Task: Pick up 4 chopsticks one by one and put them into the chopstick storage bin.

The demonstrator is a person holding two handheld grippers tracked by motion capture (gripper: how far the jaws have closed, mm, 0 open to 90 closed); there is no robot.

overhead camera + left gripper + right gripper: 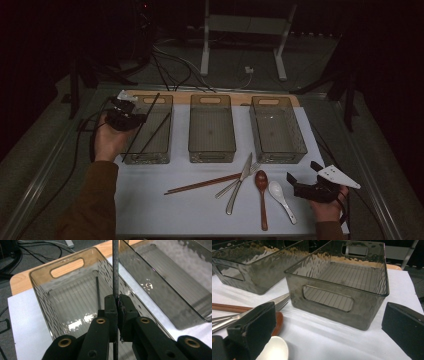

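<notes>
Closest to the lens in the left gripper view, the fingers of the left gripper (117,305) are clamped tight on a black chopstick (115,267), which runs upright between the pads and on past them over the left bin (37,290); a second black chopstick (98,291) lies on that bin's ribbed floor. From the high view, the left gripper (131,118) sits in the person's raised left hand (109,137) at the near left corner of the left bin (131,159), with the held chopstick (150,107) slanting across the bin's rim. Further right stand the middle bin (212,149) and the right bin (300,137), all three in a row on the white counter (165,210). Nearer the person lie brown chopsticks (200,184), a knife (240,182), a fork (250,171), a wooden spoon (262,192) and a white spoon (280,197). Just beside the white spoon, the right gripper (301,179) rests low with its fingers (259,322) spread wide apart and nothing between them
</notes>
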